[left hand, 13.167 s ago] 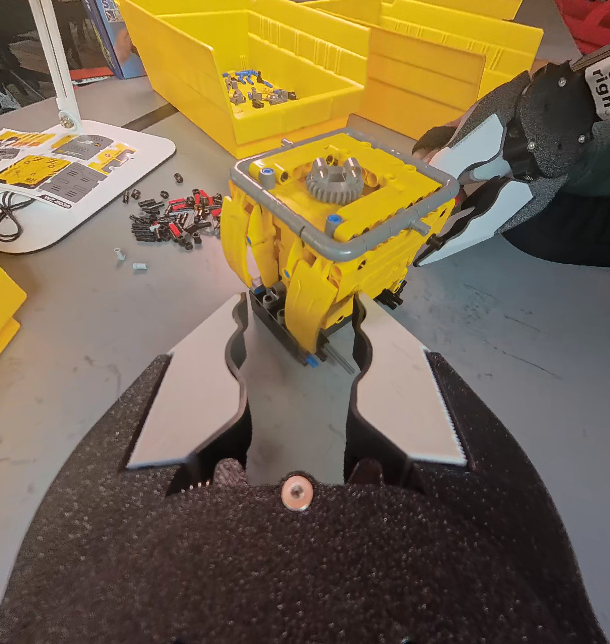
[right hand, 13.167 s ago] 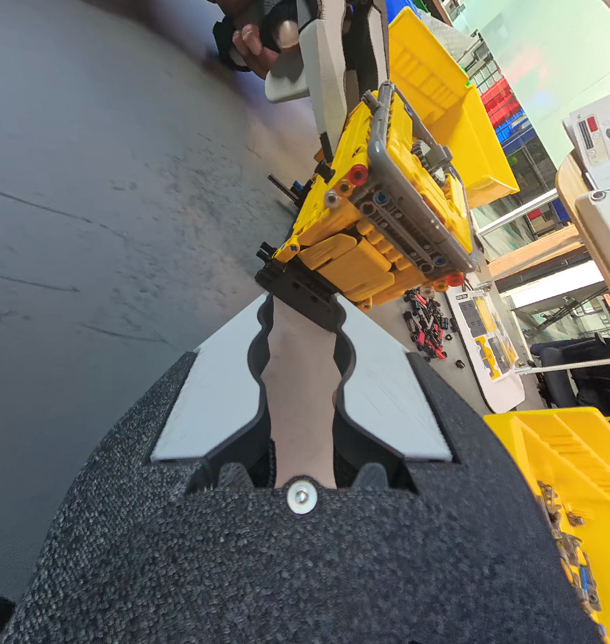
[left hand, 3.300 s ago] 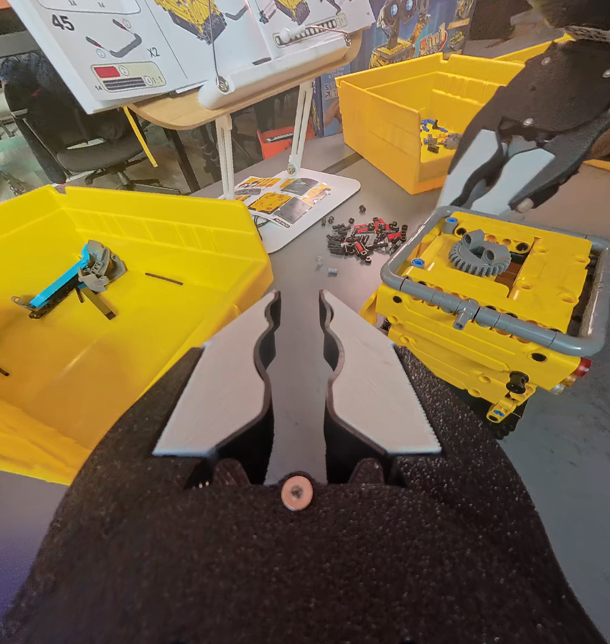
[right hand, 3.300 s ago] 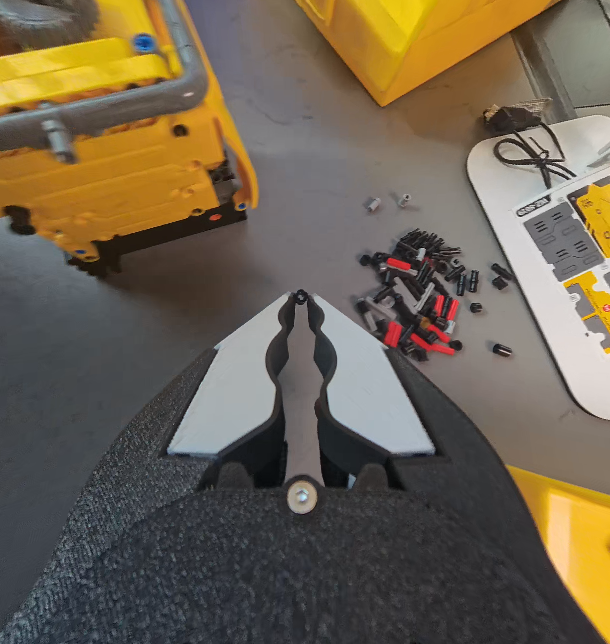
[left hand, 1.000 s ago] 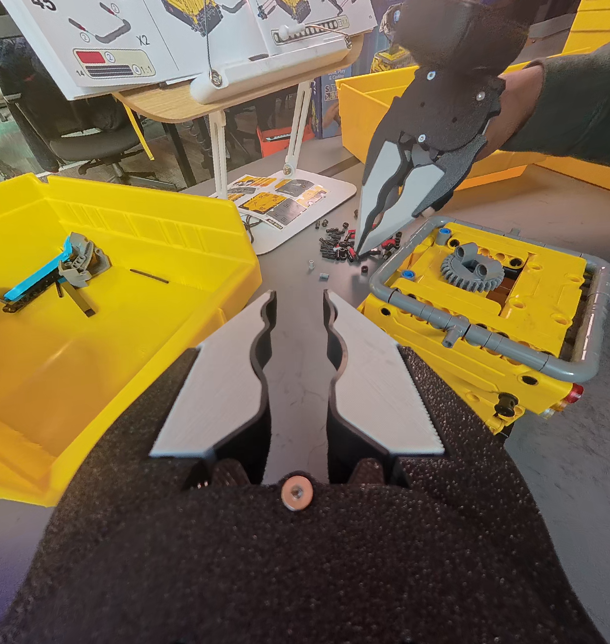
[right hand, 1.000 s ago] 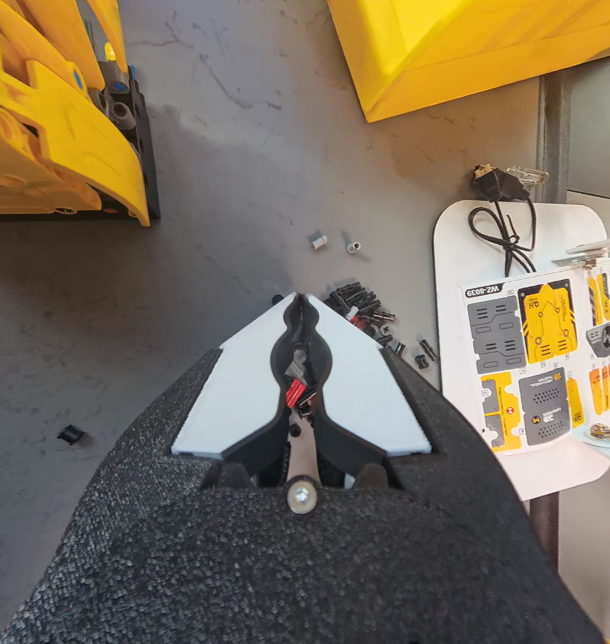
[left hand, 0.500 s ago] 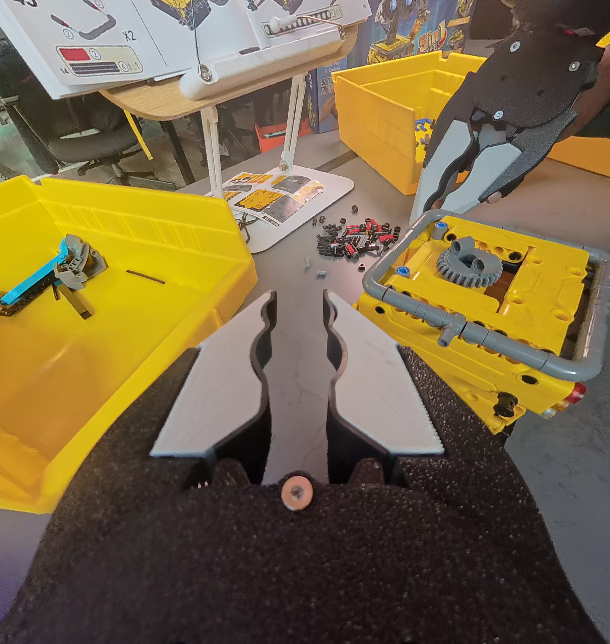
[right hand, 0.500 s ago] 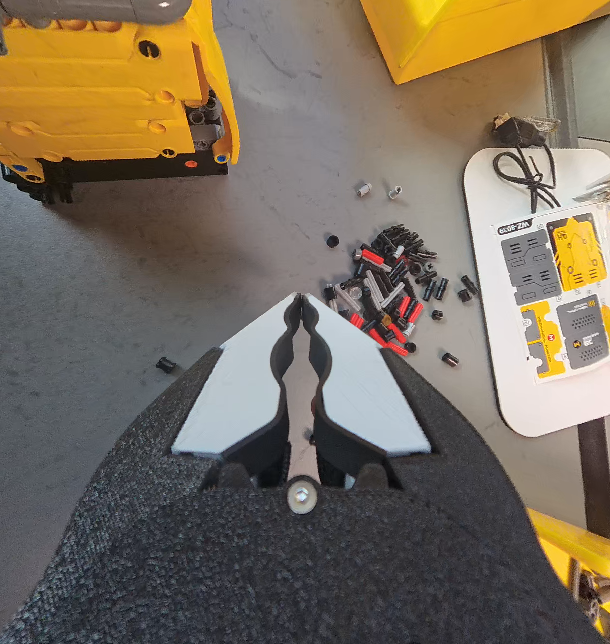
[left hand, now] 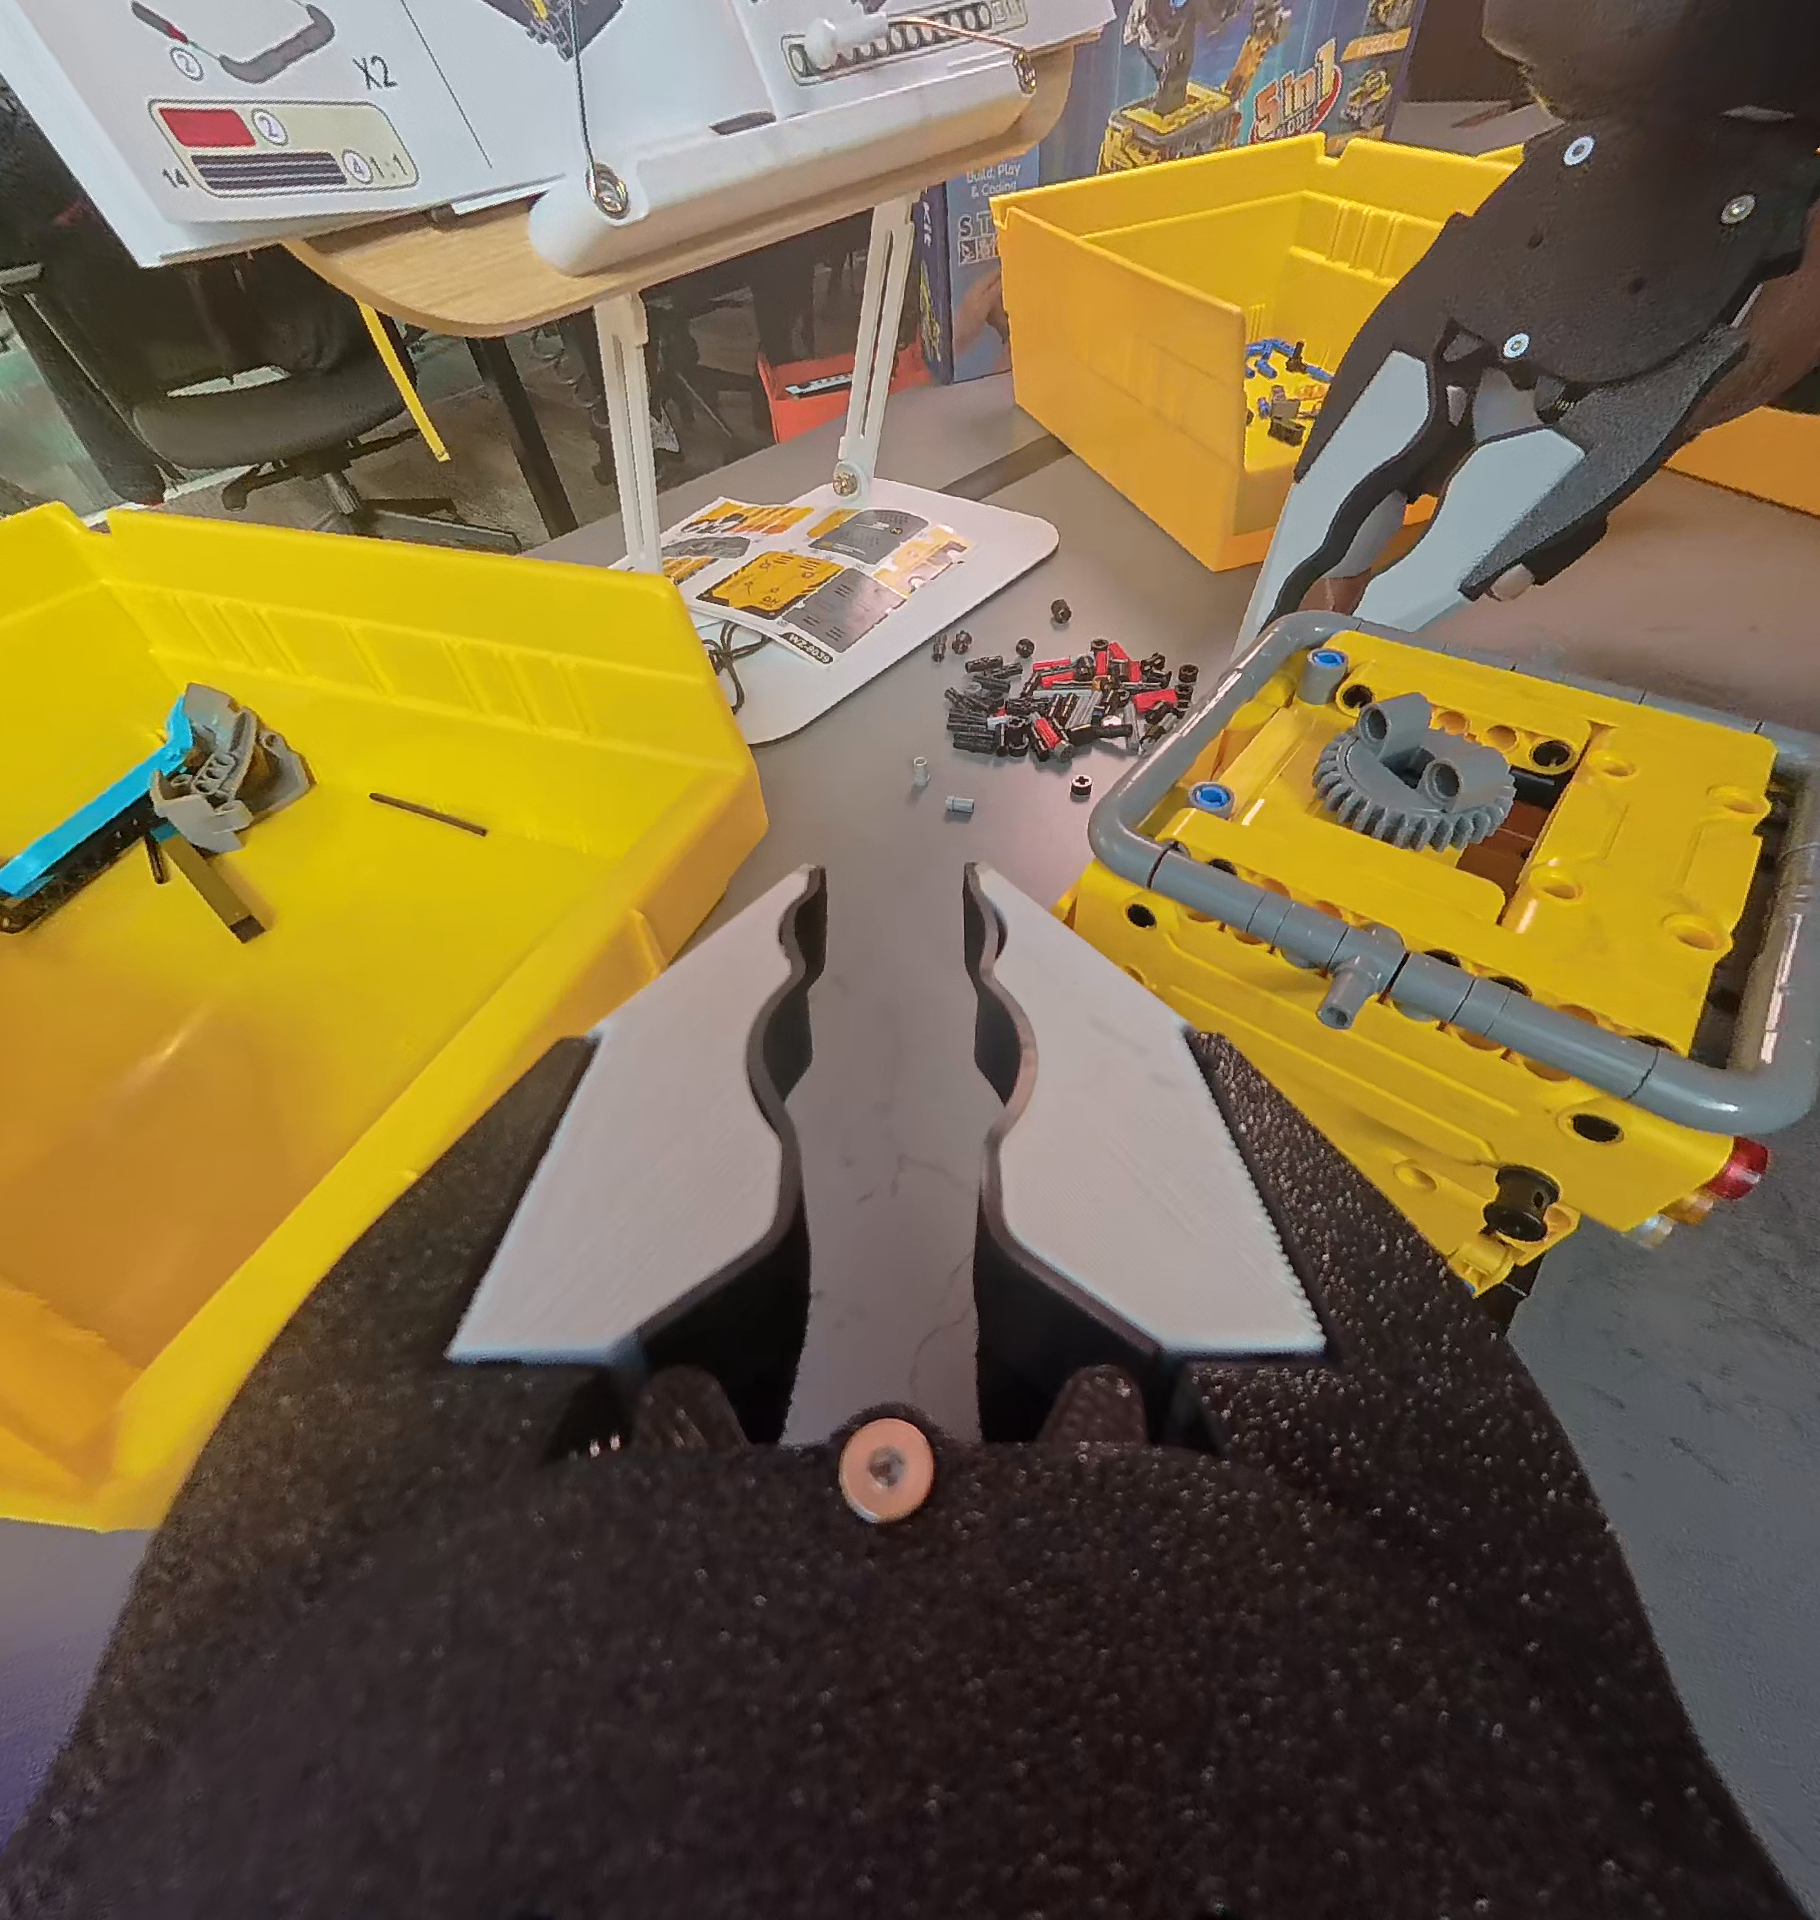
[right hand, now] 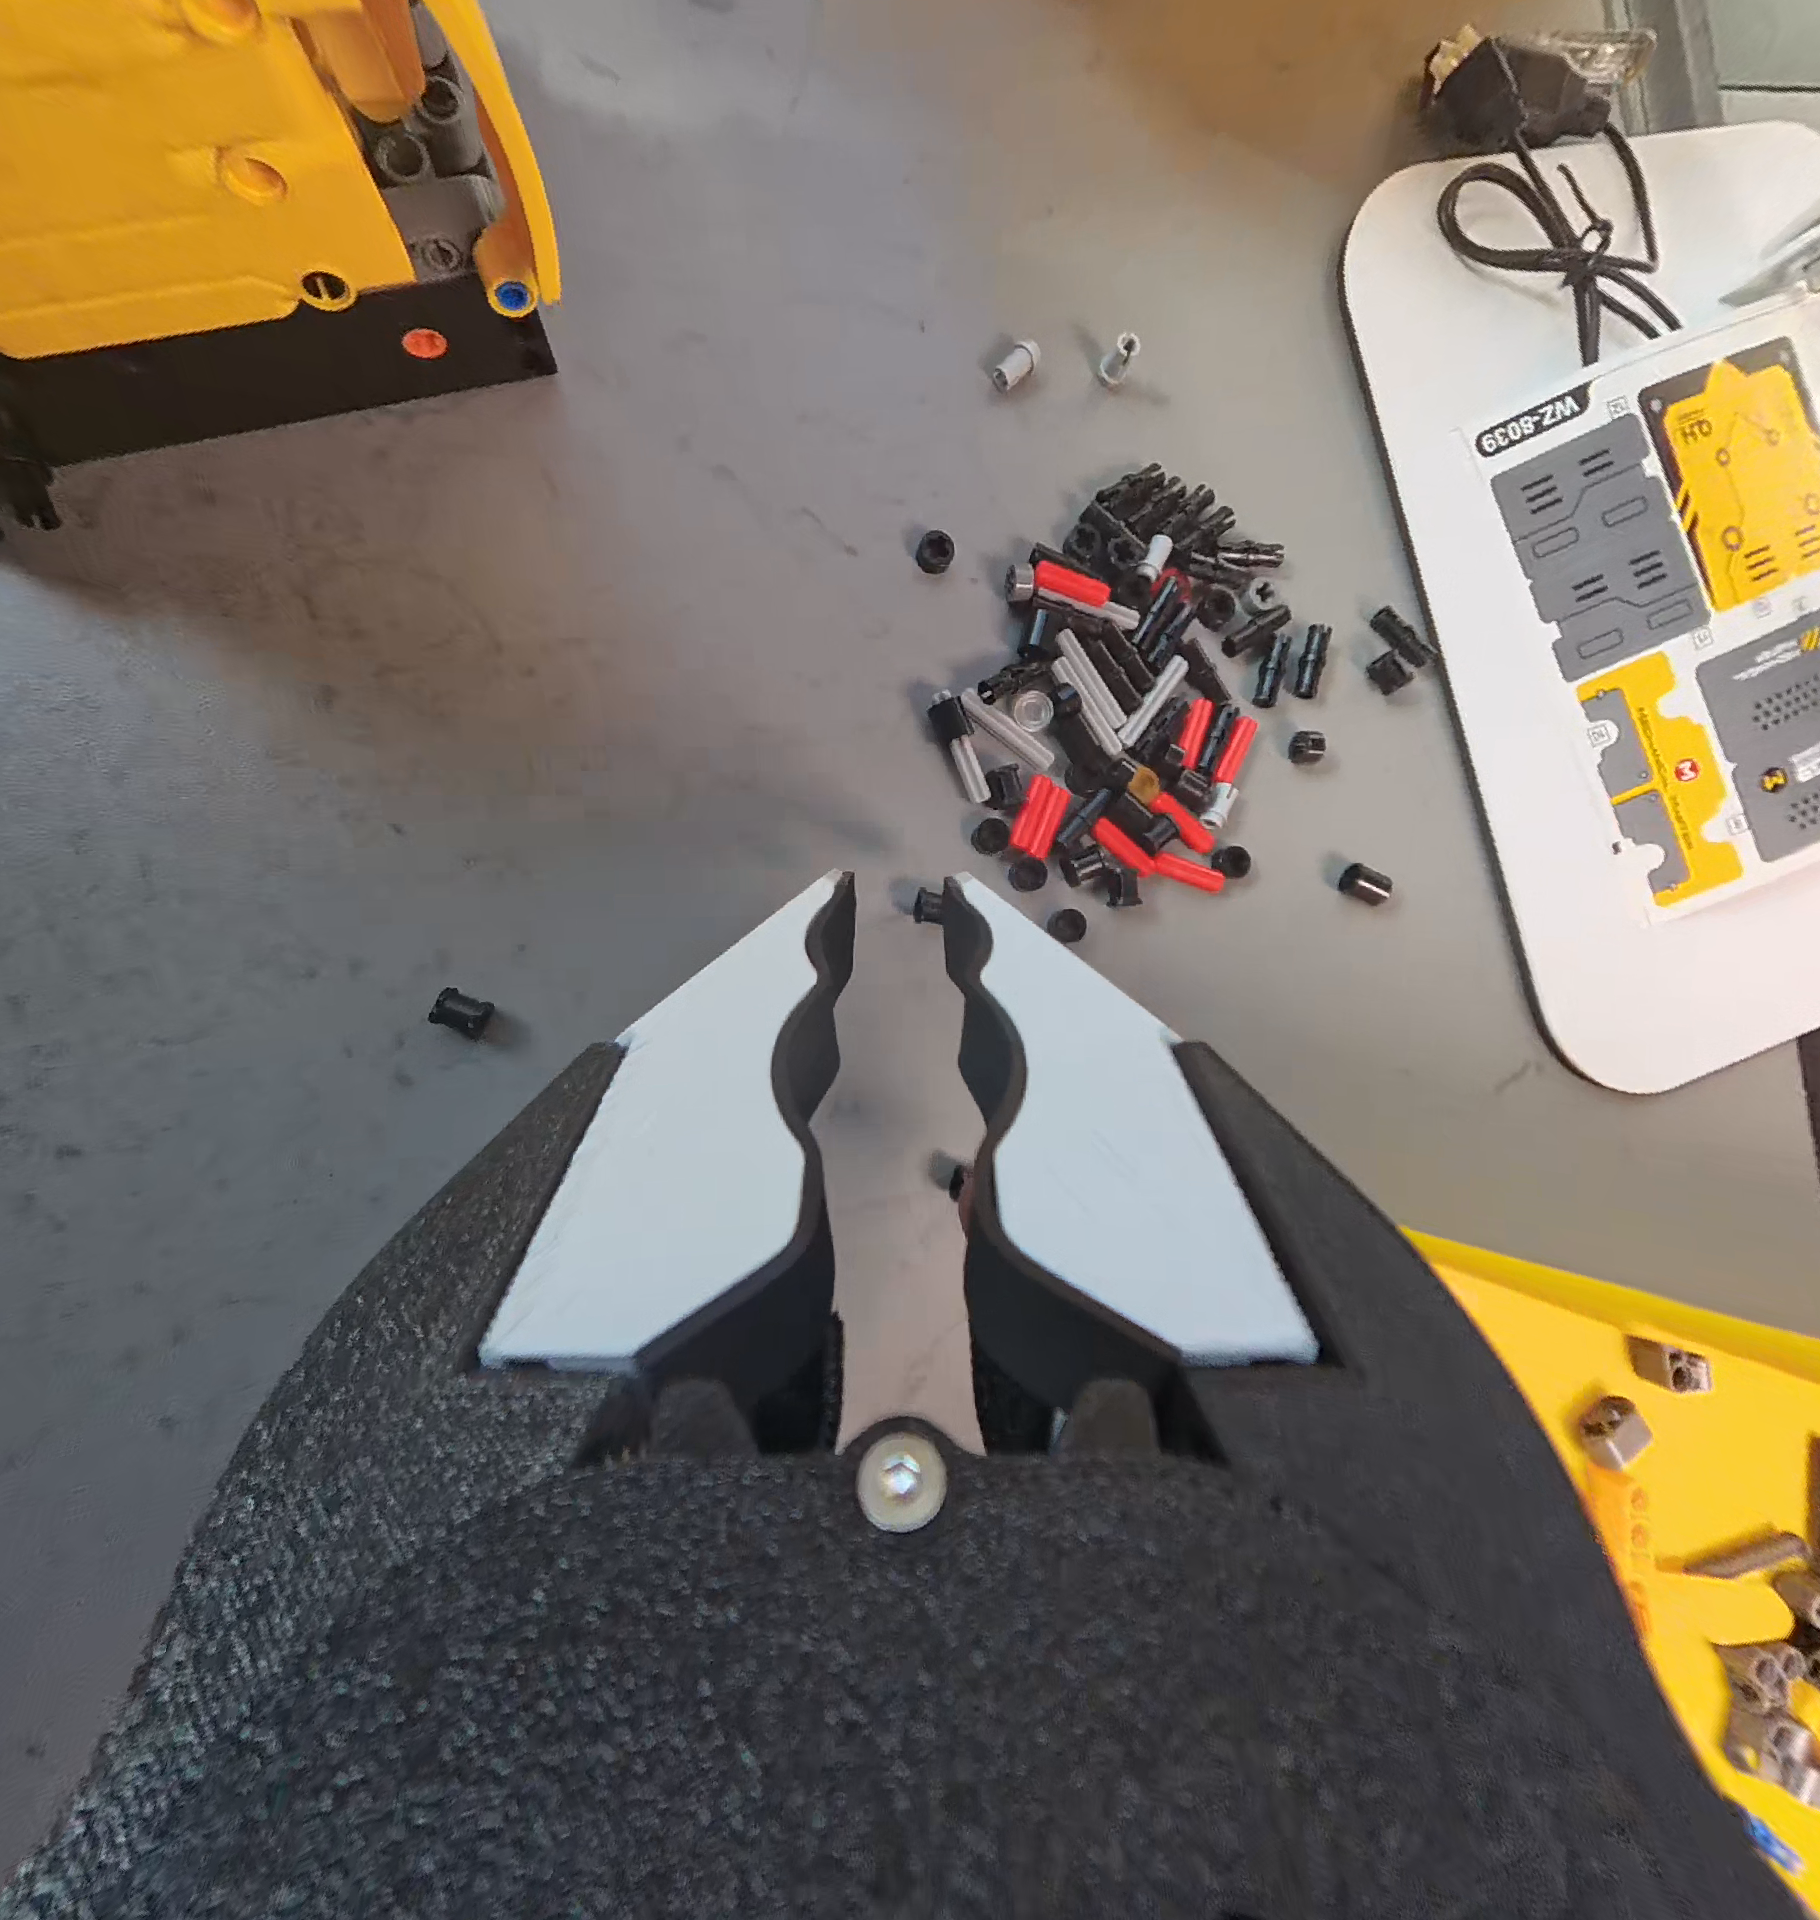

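Right gripper (right hand: pixel 898 891) jaws narrowly parted, nothing clamped; a black pin (right hand: pixel 925 902) is seen touching the right fingertip, just short of the pin pile (right hand: pixel 1124 707). Left gripper (left hand: pixel 893 894) parted, empty, farther from pile.

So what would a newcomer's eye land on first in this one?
Probably the yellow brick model with a grey gear on top, sitting on the grey table right of the open left gripper. Next, the heap of small black and red pins just ahead of the open right gripper, and the big yellow bin at left.
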A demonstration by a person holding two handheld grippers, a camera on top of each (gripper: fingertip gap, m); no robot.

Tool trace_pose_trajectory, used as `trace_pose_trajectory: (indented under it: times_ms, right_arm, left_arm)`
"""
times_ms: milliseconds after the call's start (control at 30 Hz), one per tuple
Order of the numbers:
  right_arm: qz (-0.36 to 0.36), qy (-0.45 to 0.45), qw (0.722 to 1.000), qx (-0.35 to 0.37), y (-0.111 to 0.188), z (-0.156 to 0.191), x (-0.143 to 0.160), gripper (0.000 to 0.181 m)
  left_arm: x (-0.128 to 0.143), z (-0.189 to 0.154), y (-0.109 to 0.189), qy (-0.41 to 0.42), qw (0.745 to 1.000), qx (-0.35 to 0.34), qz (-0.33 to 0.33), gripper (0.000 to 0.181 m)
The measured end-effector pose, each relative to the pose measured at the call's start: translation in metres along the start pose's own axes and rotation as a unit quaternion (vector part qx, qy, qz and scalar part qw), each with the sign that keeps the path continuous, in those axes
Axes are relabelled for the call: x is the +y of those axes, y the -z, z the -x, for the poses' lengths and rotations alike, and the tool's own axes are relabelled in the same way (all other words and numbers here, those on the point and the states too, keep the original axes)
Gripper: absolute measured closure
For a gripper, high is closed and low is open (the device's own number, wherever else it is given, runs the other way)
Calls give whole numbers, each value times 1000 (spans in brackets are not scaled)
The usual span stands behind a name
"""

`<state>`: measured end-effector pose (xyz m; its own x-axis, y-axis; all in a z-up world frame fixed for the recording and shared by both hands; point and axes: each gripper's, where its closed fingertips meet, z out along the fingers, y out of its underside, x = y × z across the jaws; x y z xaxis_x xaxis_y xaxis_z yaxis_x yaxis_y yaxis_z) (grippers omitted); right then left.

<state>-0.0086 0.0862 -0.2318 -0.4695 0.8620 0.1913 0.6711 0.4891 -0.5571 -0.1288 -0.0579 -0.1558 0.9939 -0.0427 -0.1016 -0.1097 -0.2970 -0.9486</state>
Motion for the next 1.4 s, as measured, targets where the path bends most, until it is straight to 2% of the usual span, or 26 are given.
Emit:
trace_pose_trajectory:
  times_ms: [200, 333, 533, 700, 933, 1033, 1267, 1400]
  right_arm:
    - [10, -44, 999, 9, -2, -7, 8, 165]
    - [7, -60, 998, -8, -5, -4, 11, 174]
    - [-6, 46, 999, 5, 10, 24, 17, 174]
    - [-15, 69, 997, -8, 22, 54, 28, 173]
    - [-35, 46, 998, -39, 29, 76, 31, 172]
    - [-43, 33, 996, -66, 32, 85, 31, 165]
    - [-72, -61, 992, -80, 39, 74, 28, 171]
    - [-64, -67, 993, -78, 33, 75, 30, 172]
  left_arm:
    - [2, -1, -1, -2, 1000, 1, 3, 156]
    - [2, 0, -1, -1, 1000, 0, 3, 156]
    - [0, -1, 0, -4, 1000, 1, 2, 156]
    - [-1, -3, -1, -8, 1000, 2, 2, 156]
    - [3, -3, -3, -9, 1000, 1, 8, 156]
    - [5, -3, -4, -9, 1000, 1, 13, 156]
    - [7, -3, -5, -10, 1000, 1, 16, 157]
    - [8, -3, -5, -10, 1000, 2, 18, 157]
